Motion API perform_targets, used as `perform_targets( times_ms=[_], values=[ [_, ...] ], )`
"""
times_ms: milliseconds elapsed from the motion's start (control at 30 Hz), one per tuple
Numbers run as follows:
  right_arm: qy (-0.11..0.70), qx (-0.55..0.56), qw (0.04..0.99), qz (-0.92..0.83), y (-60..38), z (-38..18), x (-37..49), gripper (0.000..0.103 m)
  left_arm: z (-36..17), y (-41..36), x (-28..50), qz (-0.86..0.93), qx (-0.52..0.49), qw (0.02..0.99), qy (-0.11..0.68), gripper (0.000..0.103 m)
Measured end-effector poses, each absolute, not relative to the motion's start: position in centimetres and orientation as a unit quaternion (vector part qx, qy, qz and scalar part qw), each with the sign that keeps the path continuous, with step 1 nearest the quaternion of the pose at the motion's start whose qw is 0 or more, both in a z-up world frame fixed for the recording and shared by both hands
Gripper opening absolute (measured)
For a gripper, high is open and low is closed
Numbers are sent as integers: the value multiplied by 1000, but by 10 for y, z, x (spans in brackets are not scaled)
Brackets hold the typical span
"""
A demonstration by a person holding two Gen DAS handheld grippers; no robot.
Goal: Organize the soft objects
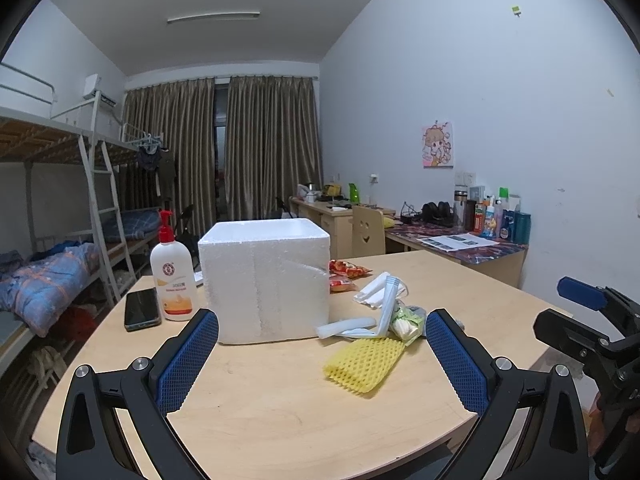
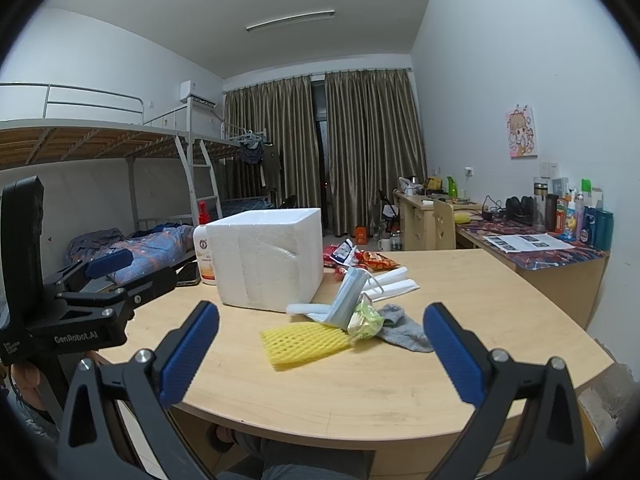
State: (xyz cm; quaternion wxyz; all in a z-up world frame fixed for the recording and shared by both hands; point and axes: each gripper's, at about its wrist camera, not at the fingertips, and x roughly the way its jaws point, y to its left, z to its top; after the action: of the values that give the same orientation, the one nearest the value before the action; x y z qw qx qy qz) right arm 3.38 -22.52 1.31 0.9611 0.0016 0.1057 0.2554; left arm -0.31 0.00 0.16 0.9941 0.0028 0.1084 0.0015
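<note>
- The left gripper hovers over the near edge of the wooden table, its blue-padded fingers spread wide with nothing between them and touching nothing.
- The right gripper likewise stands wide apart and empty above the same edge, its pads clear of the tabletop; in the left view it shows at the far right, off the table's side.
- Just ahead of both lies the soft clutter: a yellow foam fruit net flat on the wood, nearest the fingers.
- Touching the net's far end are a small green-and-white plastic packet and a pale blue face mask propped at a tilt.
- A grey sock lies crumpled just right of the packet.
- White foam sheets lie behind the mask.
- A white styrofoam box stands upright behind the pile, left of centre.
- Red snack packets lie beyond the box's right side.
- A lotion pump bottle and a dark phone sit left of the box.
</note>
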Motion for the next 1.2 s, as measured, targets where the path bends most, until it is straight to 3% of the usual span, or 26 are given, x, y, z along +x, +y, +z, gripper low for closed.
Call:
perform_targets(
  times_ms=[1200],
  values=[
    [116, 2, 961, 253, -222, 7, 38, 103, -1, -1, 2, 0, 9, 993, 120, 103]
  ],
)
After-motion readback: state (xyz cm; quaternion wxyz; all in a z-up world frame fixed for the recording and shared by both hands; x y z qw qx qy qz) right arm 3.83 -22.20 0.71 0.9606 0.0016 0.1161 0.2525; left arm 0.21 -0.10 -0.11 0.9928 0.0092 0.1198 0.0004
